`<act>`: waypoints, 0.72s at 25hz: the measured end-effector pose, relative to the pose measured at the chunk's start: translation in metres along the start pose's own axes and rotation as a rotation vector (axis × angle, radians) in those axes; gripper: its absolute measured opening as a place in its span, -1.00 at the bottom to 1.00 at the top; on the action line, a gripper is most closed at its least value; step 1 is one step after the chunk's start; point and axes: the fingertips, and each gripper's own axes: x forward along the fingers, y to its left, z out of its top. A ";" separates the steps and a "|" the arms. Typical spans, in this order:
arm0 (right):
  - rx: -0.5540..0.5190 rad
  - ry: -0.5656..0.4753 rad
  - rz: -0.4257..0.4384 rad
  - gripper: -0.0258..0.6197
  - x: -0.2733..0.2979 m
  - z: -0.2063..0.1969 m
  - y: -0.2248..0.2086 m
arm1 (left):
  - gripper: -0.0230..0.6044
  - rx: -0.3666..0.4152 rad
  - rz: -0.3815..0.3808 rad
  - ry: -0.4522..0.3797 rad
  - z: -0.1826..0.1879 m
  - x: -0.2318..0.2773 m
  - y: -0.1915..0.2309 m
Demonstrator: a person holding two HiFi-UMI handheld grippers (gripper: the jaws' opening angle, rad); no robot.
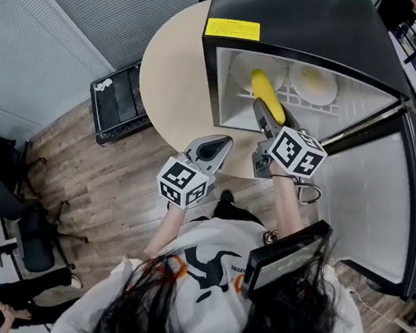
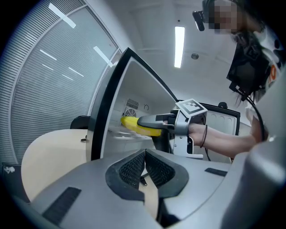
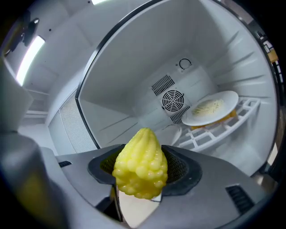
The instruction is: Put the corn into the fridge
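Right at this point you had the corn [image 3: 140, 163] clamped in the right gripper [image 1: 270, 118]. Its fingers [image 3: 181, 169] were spread pretty wide around the fat end, and the pointy end stuck out in front. The cob was already poking into the open fridge [image 1: 306, 24], above the front of the wire shelf [image 3: 214, 134], but it wasn't resting on anything yet. Your left gripper [image 2: 144, 172] hung back outside with its fingers pressed together and nothing in them.

Stuff I'd have worried about from there:

- The cob is bumpy and tapered, and you only had it by one end. My guess is it could pivot or squirt out of the pads if the tip bumped anything.
- The plate of food [image 3: 210, 108] sat on that same shelf, with a second plate [image 1: 256, 70] beside it. Push the corn too deep and the tip could shove one of them toward the back wall.
- That shelf is all slats. Let go too near the front edge and a round cob could roll right off and out onto the table [image 1: 167, 68].
- The fridge door [image 1: 372, 196] stood open just beside your right arm, so swinging your elbow out that way could knock it.
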 end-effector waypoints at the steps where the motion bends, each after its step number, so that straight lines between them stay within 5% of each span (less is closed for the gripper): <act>1: -0.022 0.005 -0.003 -0.15 0.006 0.004 -0.001 | -0.89 -0.001 0.001 0.001 0.000 0.001 0.001; 18: -0.353 0.154 -0.064 -0.15 0.067 0.015 -0.014 | -0.89 -0.004 0.023 0.024 -0.005 0.010 0.016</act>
